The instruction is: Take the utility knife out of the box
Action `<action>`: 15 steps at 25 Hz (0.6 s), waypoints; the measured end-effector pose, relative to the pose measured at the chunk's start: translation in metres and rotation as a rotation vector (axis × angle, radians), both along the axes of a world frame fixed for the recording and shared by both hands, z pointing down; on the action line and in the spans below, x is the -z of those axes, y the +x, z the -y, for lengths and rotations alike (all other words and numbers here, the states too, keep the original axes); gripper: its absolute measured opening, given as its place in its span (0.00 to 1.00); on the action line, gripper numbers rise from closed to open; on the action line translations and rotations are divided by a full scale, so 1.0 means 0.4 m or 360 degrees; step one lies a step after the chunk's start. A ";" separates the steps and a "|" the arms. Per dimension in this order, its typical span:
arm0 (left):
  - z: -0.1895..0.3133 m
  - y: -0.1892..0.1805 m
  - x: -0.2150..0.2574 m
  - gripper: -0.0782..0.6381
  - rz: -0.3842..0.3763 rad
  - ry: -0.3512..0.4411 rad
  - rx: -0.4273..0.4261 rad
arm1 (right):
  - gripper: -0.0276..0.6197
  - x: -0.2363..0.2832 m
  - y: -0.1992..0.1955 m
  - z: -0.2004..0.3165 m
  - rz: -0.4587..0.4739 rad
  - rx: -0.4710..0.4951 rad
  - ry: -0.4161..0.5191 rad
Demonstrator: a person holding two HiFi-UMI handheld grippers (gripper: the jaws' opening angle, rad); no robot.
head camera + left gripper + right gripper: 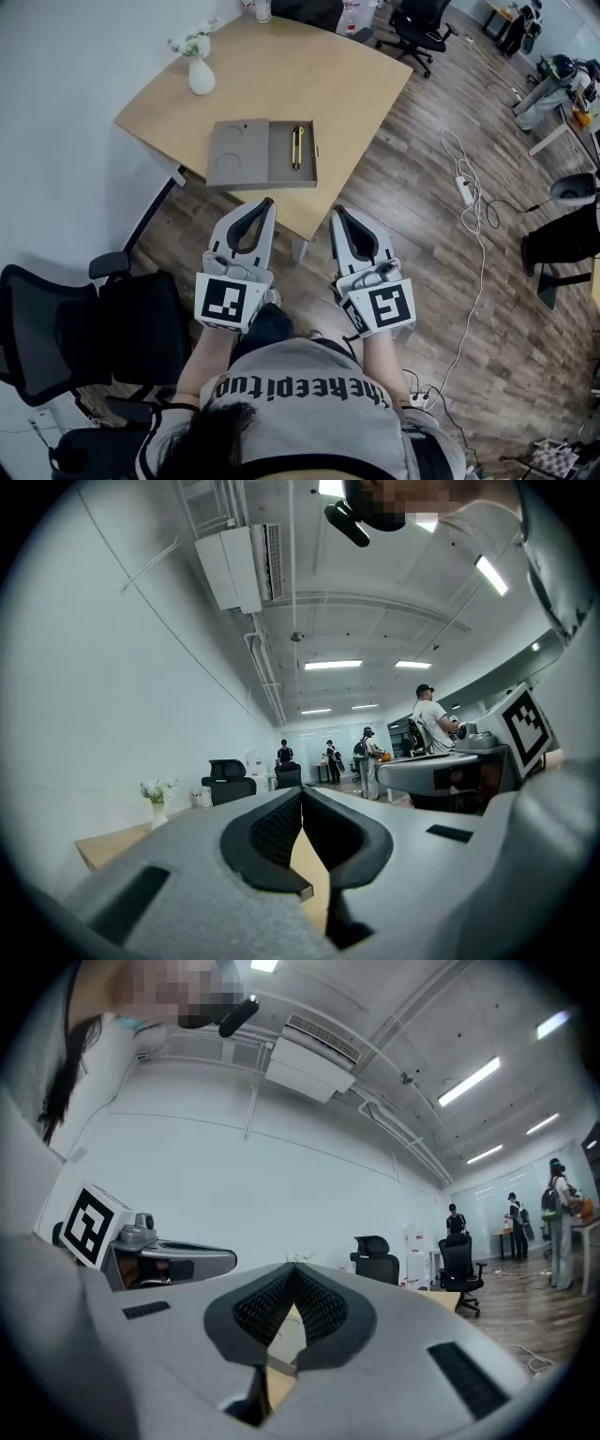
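Observation:
A grey box (pixel 262 183) lies open on the wooden table (pixel 328 84), its lid with two round recesses on the left. The yellow utility knife (pixel 296 147) rests in the right compartment. My left gripper (pixel 267 202) and right gripper (pixel 338 212) are held side by side, level, just short of the table's near edge and of the box. Both are shut with nothing between the pads. In the left gripper view the left gripper (pixel 302 790) has its tips meeting. The right gripper view shows the right gripper (pixel 293 1268) closed the same way. The box is hidden in both gripper views.
A white vase with flowers (pixel 200 72) stands at the table's left corner. A black office chair (pixel 56 328) is close on my left. Cables and a power strip (pixel 466 190) lie on the wooden floor to the right. People stand far across the room (pixel 427 719).

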State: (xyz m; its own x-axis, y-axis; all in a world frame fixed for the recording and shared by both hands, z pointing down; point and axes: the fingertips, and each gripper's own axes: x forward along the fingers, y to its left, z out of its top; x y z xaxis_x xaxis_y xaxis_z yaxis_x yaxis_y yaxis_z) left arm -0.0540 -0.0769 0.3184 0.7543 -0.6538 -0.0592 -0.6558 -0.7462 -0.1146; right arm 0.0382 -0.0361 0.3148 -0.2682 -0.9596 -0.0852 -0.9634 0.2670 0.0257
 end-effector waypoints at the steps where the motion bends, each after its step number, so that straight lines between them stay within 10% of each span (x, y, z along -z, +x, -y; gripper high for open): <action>1: 0.018 0.000 0.001 0.13 -0.0004 -0.0002 -0.0009 | 0.05 -0.002 0.000 0.016 0.0002 -0.0012 -0.0003; 15: 0.200 -0.020 -0.007 0.13 -0.0031 -0.0099 -0.0159 | 0.05 -0.010 -0.036 0.179 0.0007 -0.0169 -0.0011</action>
State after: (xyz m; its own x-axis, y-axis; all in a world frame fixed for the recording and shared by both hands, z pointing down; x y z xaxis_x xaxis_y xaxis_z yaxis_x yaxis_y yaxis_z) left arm -0.0621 -0.1567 0.3214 0.8150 -0.5783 -0.0359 -0.5794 -0.8132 -0.0542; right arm 0.0239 -0.1079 0.3189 -0.1644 -0.9832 -0.0796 -0.9864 0.1634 0.0200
